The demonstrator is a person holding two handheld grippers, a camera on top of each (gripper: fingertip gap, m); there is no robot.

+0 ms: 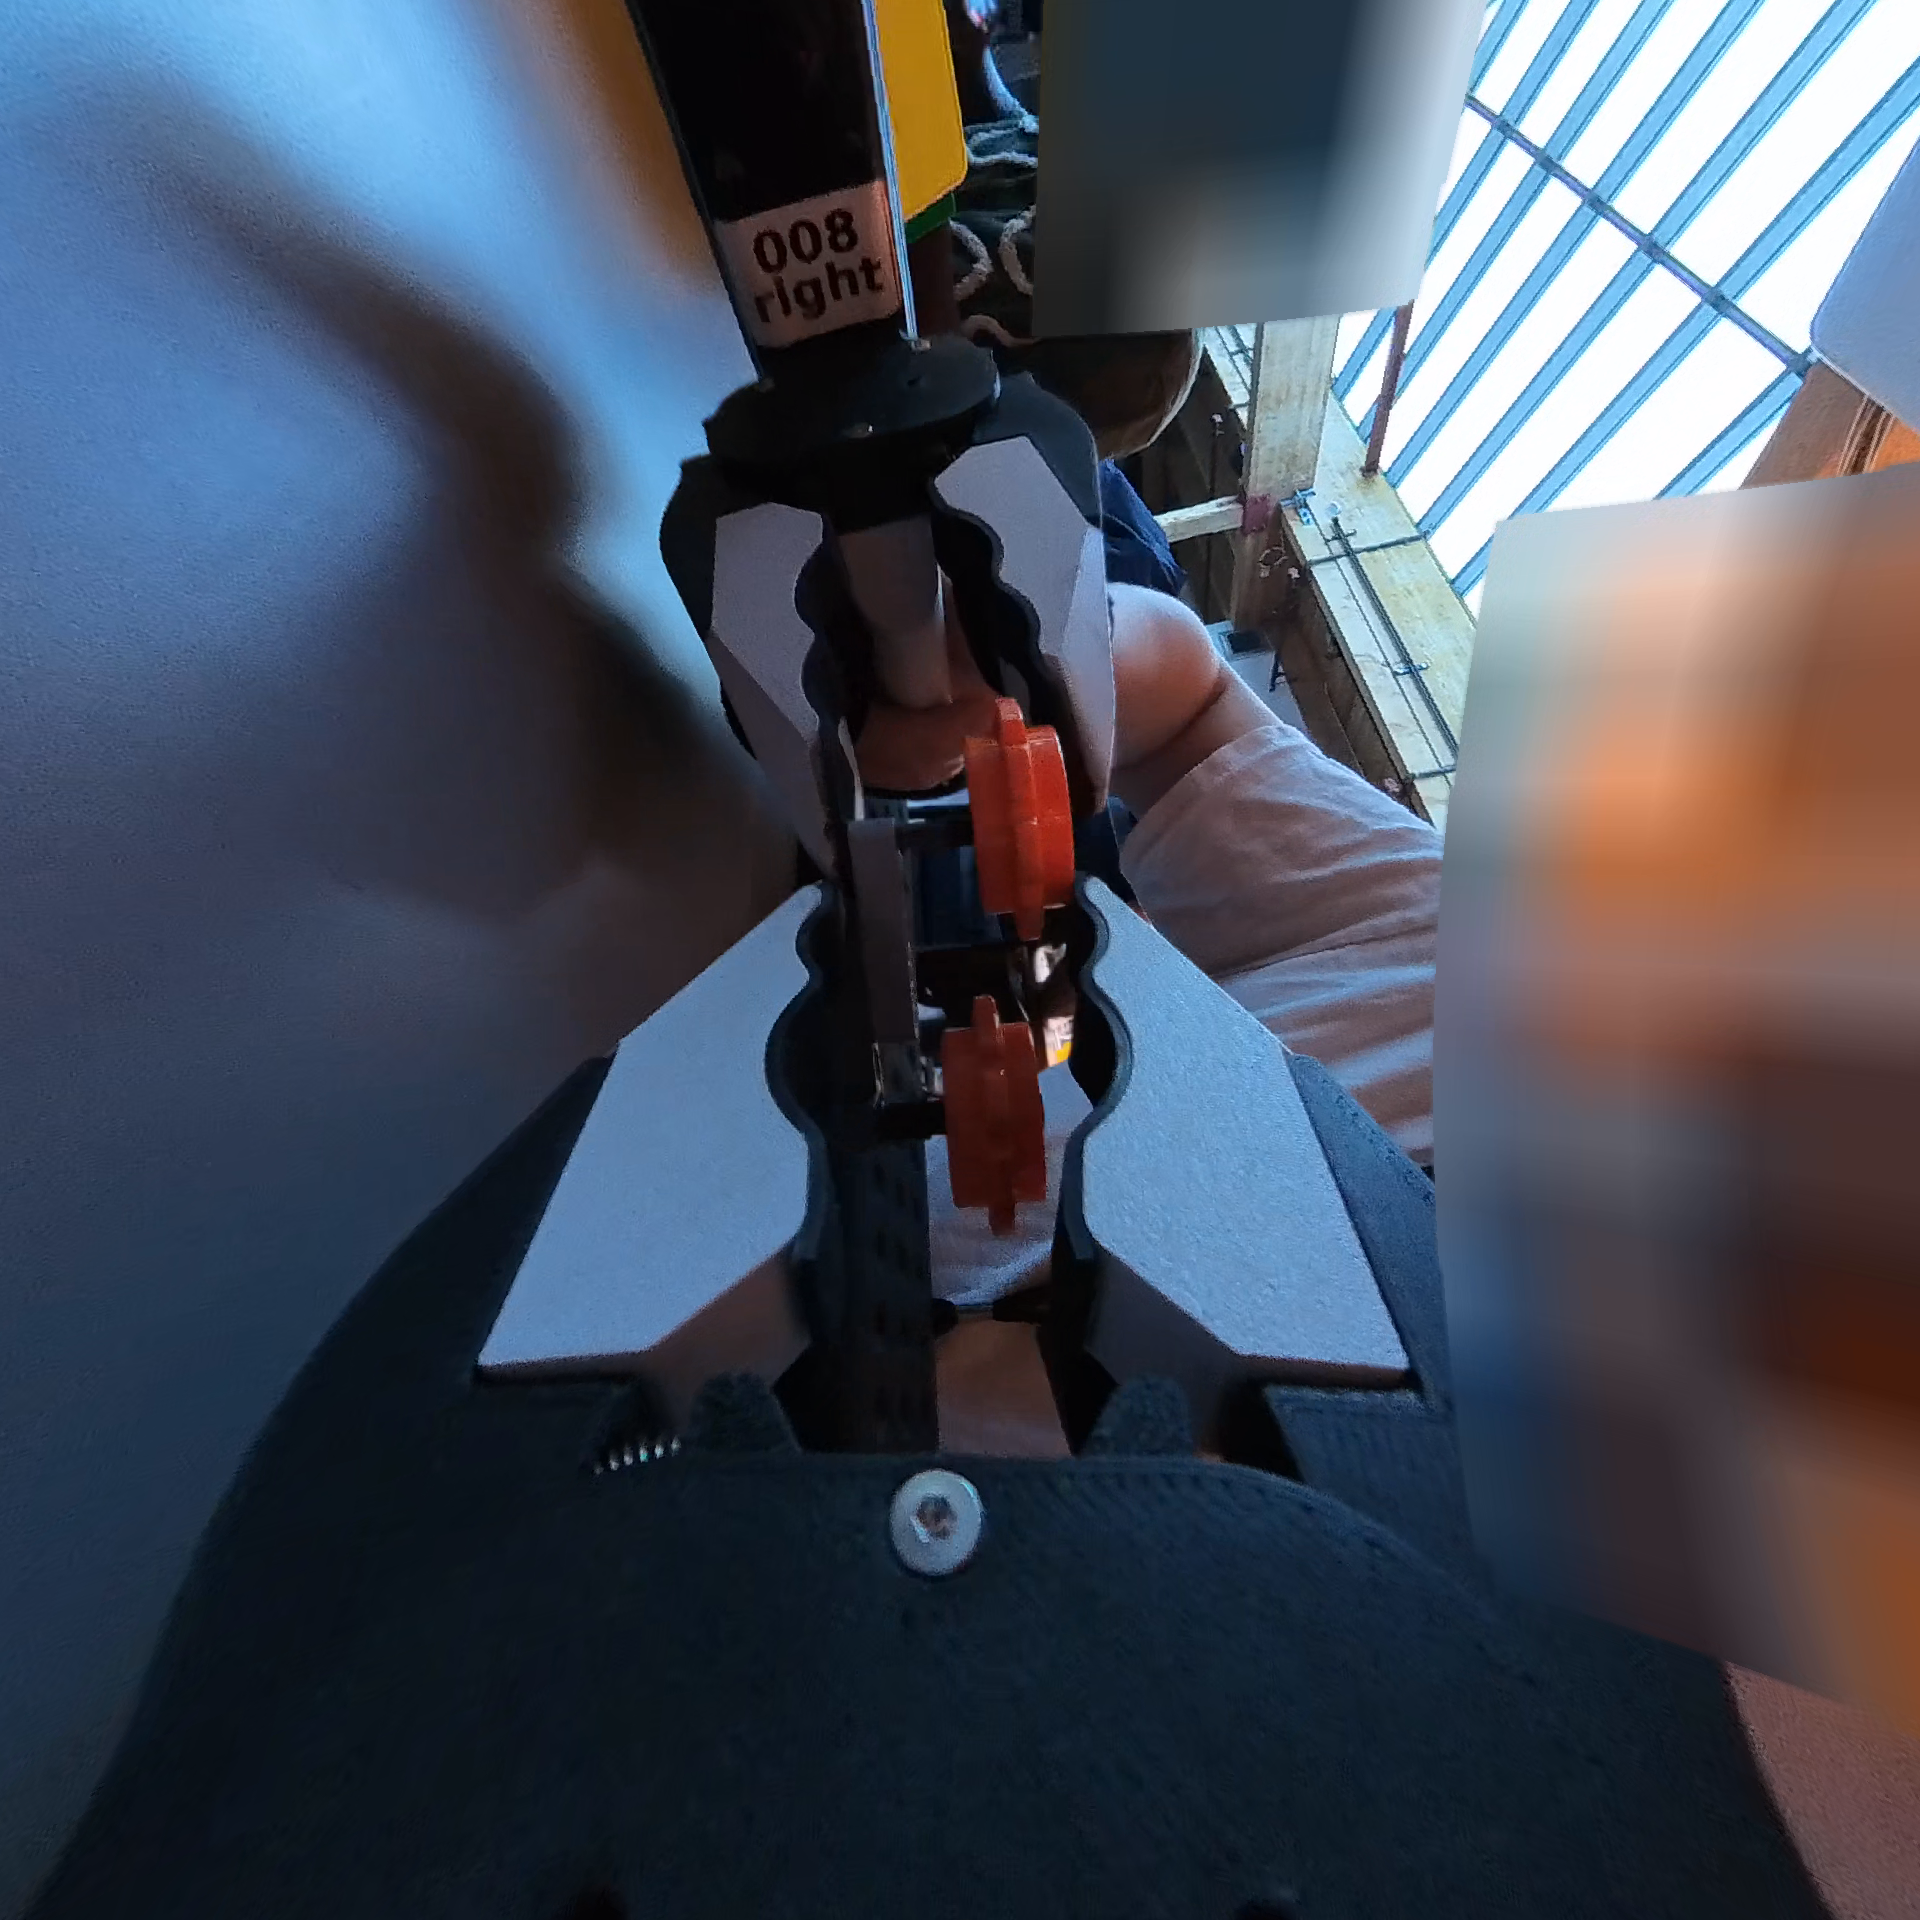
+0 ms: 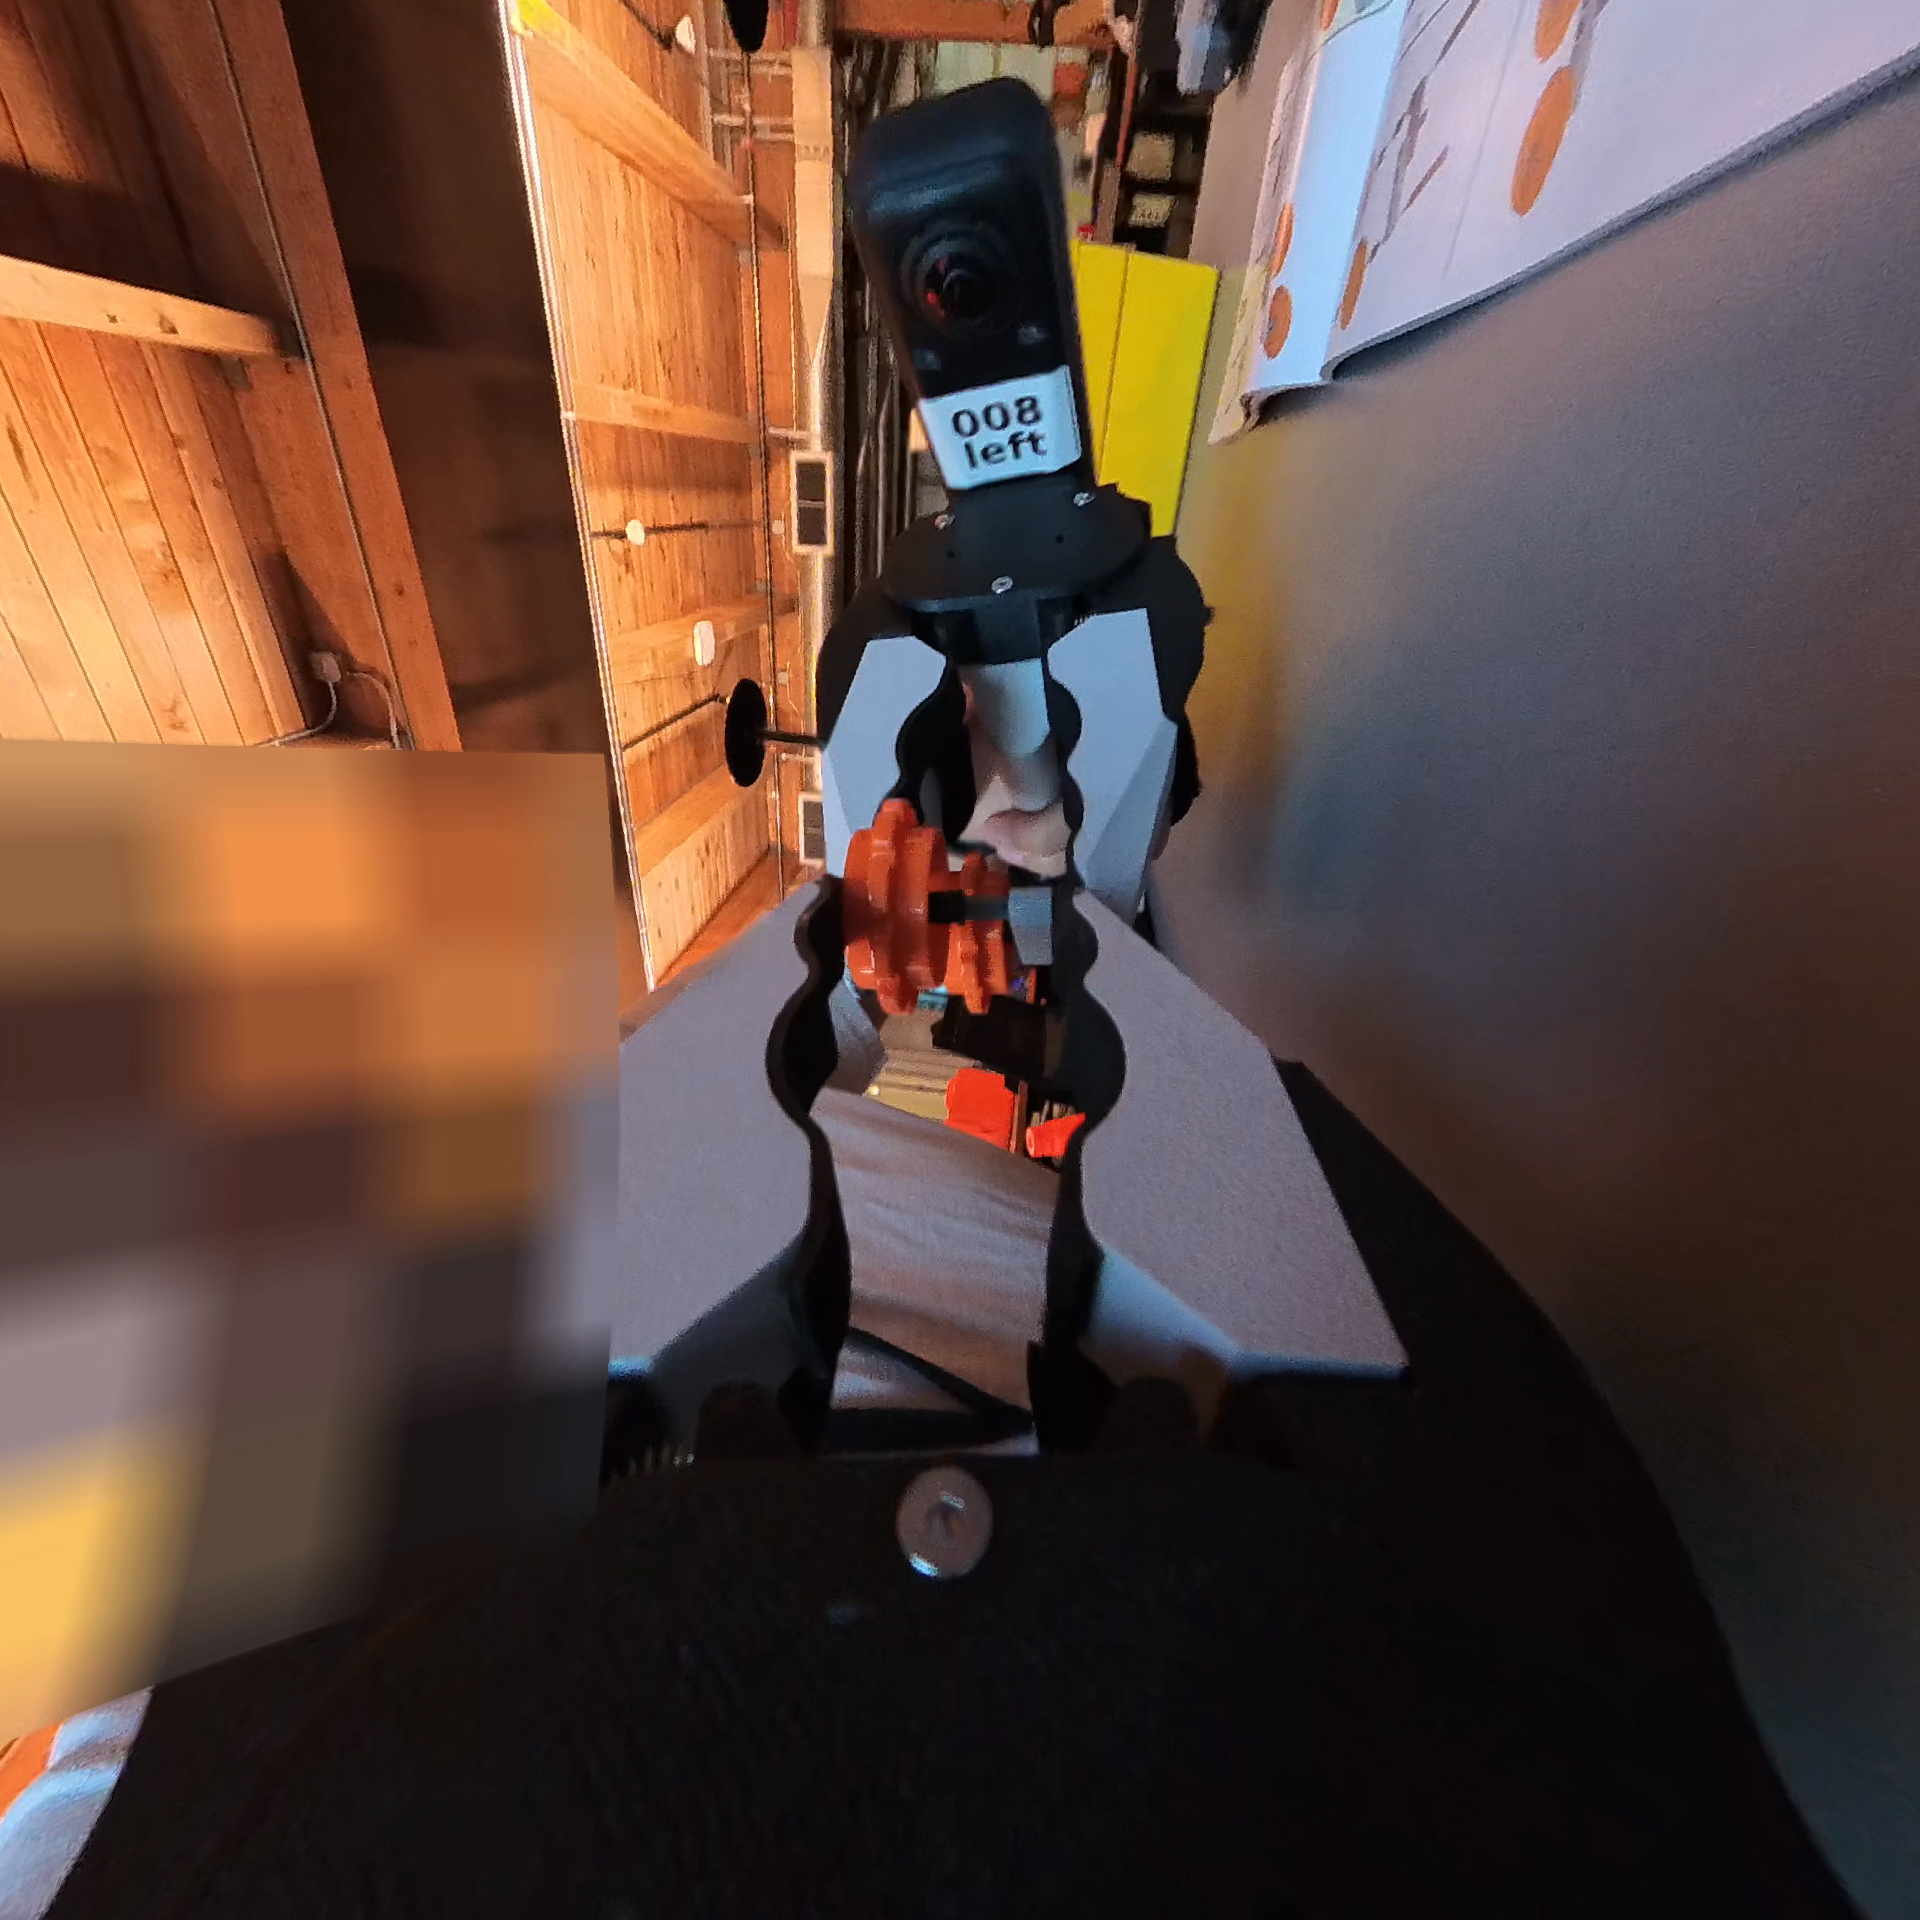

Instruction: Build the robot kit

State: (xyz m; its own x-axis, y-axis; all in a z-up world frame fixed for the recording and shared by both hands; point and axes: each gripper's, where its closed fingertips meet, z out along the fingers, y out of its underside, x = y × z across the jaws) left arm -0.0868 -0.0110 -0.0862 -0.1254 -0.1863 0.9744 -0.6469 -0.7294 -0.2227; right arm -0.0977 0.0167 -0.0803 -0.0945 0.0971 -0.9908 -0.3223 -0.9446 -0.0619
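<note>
We have both tools tip to tip. Our left hand-held gripper (image 1: 940,1039) and right hand-held gripper (image 2: 945,997) each appear clenched on the black-and-grey assembly (image 1: 883,966) with two orange gears (image 1: 1013,810), toward twelve o'clock, probably steadying it between them. Beyond, a wooden wall (image 2: 156,499).

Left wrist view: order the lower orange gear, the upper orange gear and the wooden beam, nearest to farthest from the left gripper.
1. Lower orange gear, between the left gripper fingers.
2. Upper orange gear, just beyond the fingertips.
3. Wooden beam, far back, right.
</note>
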